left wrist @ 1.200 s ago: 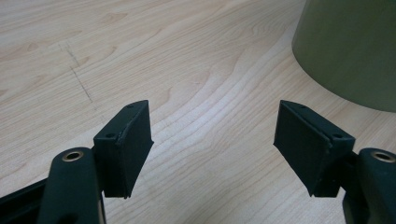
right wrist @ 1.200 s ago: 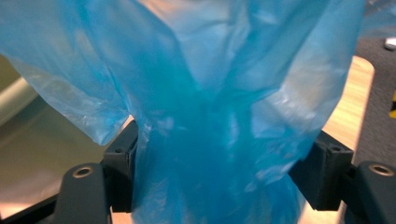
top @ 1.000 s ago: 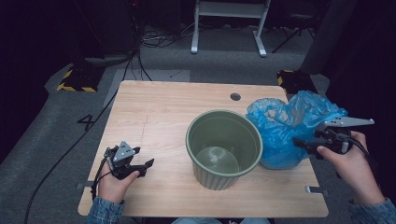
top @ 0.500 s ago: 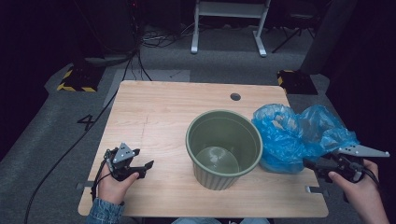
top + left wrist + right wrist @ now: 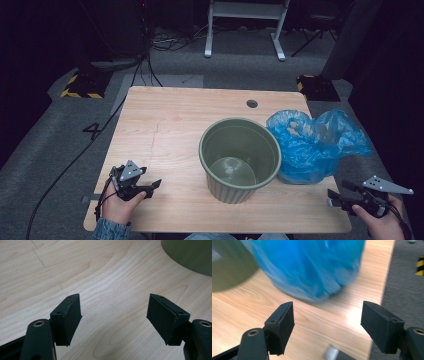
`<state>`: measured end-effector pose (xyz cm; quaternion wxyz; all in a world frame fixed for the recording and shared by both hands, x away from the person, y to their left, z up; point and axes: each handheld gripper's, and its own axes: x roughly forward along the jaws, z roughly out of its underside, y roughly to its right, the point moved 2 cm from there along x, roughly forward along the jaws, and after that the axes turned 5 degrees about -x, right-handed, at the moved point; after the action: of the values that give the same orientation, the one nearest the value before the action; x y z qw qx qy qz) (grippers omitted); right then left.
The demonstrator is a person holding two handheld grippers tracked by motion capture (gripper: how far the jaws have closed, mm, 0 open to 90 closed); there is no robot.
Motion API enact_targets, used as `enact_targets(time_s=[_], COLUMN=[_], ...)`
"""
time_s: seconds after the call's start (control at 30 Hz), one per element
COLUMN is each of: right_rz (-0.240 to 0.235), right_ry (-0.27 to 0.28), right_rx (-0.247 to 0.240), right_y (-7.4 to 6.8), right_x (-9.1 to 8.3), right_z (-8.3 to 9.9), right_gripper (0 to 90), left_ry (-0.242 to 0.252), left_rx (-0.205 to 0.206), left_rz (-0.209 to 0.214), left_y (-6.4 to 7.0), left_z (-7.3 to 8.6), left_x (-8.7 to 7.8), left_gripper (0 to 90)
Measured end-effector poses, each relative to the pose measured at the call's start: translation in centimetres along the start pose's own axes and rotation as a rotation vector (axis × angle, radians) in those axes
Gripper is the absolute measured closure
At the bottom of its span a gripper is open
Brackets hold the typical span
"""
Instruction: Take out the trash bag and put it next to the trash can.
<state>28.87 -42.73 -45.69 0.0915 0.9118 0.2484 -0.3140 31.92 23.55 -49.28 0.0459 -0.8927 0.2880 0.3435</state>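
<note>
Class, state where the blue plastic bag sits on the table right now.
In the high view the blue plastic bag sits at the table's right edge, touching the green bin's right side.

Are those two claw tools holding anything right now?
No. The left gripper and right gripper both stand open with only bare table between their jaws; the blue bag lies untouched.

Wooden table [image 5: 170, 125] bears green pot [image 5: 240, 157], blue bag [image 5: 315, 145].
</note>
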Motion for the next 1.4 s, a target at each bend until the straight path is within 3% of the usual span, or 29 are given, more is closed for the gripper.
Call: enact_targets(time_s=[0.17,0.43,0.53,0.8,0.93,1.07,1.2,1.27,1.4], right_rz=[0.017,0.046,0.064,0.037,0.058,0.032,0.030,0.024,0.021], right_ry=[-0.007,-0.004,0.002,-0.029,-0.007,0.030,0.197,0.195,0.134], right_rx=[0.018,0.030,0.022,-0.022,-0.030,-0.057,-0.058,-0.064,-0.061], right_y=[0.7,1.0,0.9,0.8,1.0,1.5,2.5,2.4,2.1], right_x=[1.1,2.3,2.6,4.8,5.5,5.8,6.3,6.2,6.0], right_z=[2.4,4.2,4.3,4.2,3.9,4.2,5.6,5.7,5.1], right_gripper=[26.3,24.1,23.7,18.7,15.7,14.3,15.1,15.1,15.4], left_ry=[-0.023,-0.047,-0.053,-0.086,-0.075,-0.070,-0.074,-0.074,-0.074], left_rx=[-0.006,-0.002,0.006,0.005,0.005,0.003,0.005,0.002,0.005], left_rz=[-0.003,-0.034,-0.034,-0.056,-0.056,-0.056,-0.057,-0.056,-0.057], left_y=[-0.1,0.1,0.1,-0.6,-0.6,-0.7,-0.7,-0.7,-0.7], left_z=[0.9,2.4,2.9,4.1,4.2,4.2,4.1,4.1,4.1], left_x=[-0.1,-0.9,-1.1,-1.2,-1.1,-1.0,-0.9,-0.8,-0.8], left_gripper=[26.2,24.7,24.5,20.3,18.2,16.4,14.9,14.5,14.4])
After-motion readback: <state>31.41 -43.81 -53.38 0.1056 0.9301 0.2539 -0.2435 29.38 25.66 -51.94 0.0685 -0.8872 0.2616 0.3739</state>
